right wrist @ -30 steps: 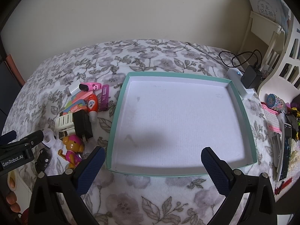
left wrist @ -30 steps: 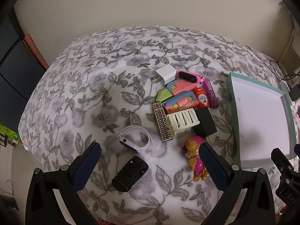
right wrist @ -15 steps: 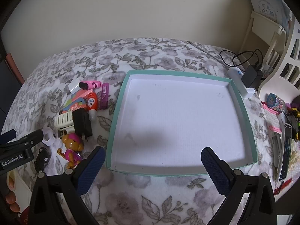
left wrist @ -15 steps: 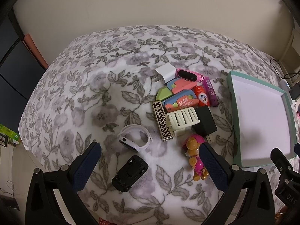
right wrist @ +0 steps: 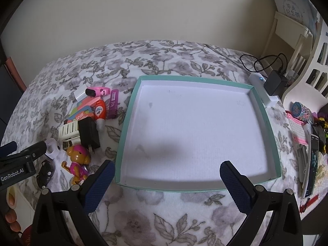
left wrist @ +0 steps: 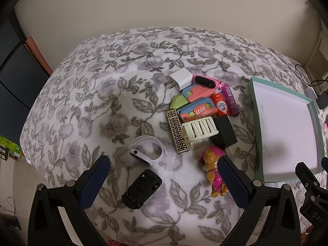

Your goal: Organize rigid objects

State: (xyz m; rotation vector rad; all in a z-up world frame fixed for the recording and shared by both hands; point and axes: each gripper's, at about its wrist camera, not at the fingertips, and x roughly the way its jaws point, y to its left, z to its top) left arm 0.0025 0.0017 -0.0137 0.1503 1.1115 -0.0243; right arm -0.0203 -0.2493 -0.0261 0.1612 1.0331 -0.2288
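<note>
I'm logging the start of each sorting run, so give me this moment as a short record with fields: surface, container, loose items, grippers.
surface: floral blanket
container: teal-rimmed tray, white inside, nothing in it
loose items: heap left of the tray, including white charger, black adapter, patterned lighter; apart from it, white smart band, black clip, toy pup
left gripper: open, holding nothing
right gripper: open, holding nothing

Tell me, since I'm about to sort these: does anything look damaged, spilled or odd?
Nothing looks broken or spilled. The small items lie jumbled, some overlapping, beside the teal tray, which has faint grey marks on its white floor. The toy pup lies on its back.
</note>
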